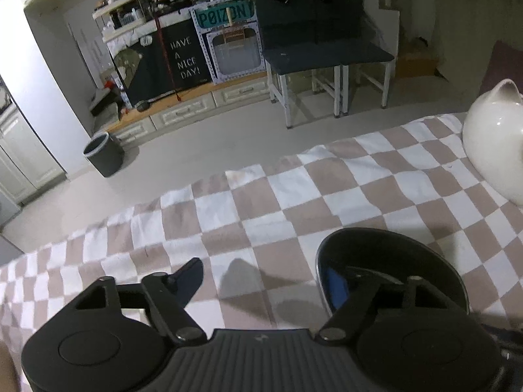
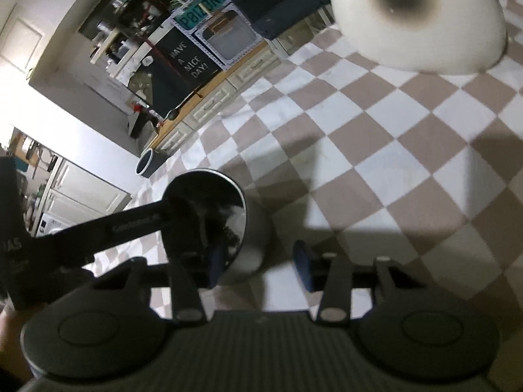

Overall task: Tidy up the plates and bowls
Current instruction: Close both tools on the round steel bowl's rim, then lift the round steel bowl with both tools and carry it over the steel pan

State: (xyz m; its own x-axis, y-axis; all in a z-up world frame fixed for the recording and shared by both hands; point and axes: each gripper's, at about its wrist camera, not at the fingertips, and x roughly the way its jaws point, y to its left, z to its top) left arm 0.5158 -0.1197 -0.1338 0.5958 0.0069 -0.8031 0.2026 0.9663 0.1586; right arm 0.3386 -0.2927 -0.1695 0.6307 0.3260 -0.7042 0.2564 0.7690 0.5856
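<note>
A: Black and glossy inside, pale on its outer wall: that is the bowl (image 2: 209,219), nearest of all. Where does it sit?

B: On the checked cloth (image 1: 261,202) that covers the bench. In the right wrist view the right gripper (image 2: 258,261) stands spread wide, its left finger (image 2: 212,266) inside the bowl, its right finger (image 2: 302,261) outside on the cloth, the wall between them, not pinched.

A: And the other side?

B: The left gripper (image 1: 264,277) is also spread wide. Its right finger (image 1: 336,287) reaches into the same bowl (image 1: 389,268); its left finger (image 1: 191,276) hangs over bare cloth. The bowl stands upright, mouth up. It is round, so it has no long axis.

A: Room to move?

B: Open cloth ahead and to the right of the bowl. Farther off is a white cat-shaped vessel (image 2: 418,16); its ears (image 1: 506,89) show in the left view. It lies well apart from the bowl.

A: The count?

B: One bowl, one cat vessel, two grippers. The bench edge runs beyond, then the floor and a dark bin (image 1: 104,153).
</note>
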